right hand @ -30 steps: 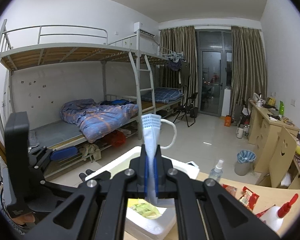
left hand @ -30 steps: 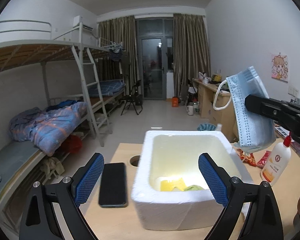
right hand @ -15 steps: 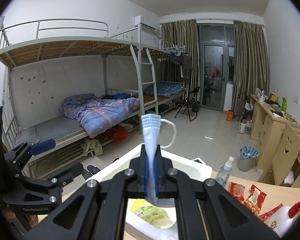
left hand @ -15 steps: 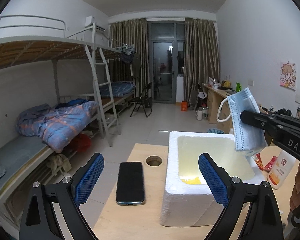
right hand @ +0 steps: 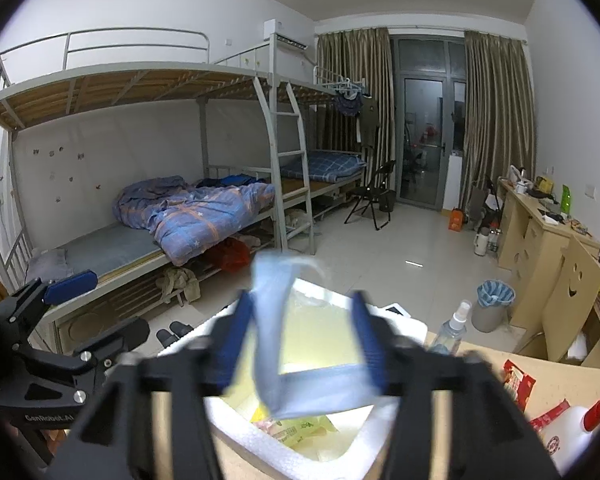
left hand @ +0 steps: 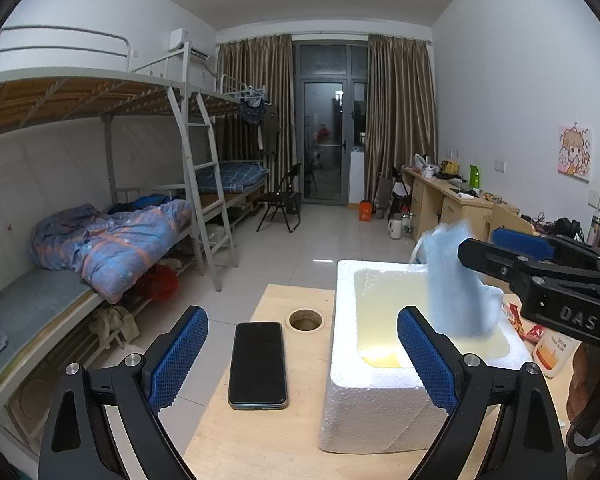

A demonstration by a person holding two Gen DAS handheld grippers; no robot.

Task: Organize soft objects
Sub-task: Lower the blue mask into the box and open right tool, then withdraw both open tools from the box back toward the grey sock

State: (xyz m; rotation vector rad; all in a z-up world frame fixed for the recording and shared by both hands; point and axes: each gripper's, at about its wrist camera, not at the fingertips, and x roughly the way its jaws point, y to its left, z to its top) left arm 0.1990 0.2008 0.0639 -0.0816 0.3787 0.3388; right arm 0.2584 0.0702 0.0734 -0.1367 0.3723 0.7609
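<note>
**Mask dropping into the box**

The right gripper point(right hand: 306, 340) stands open above the foam box point(left hand: 380, 408), and one blue mask point(right hand: 284, 352) hangs blurred between its fingers, over the opening. The gripper should hold above the middle so the mask lands inside, clear of the rim. The left gripper point(left hand: 302, 356) is open and empty. On the tabletop point(left hand: 268, 444): one box, one phone point(left hand: 258, 364).

left gripper point(left hand: 302, 356): black frame | blue textured pads | silver screws
</note>
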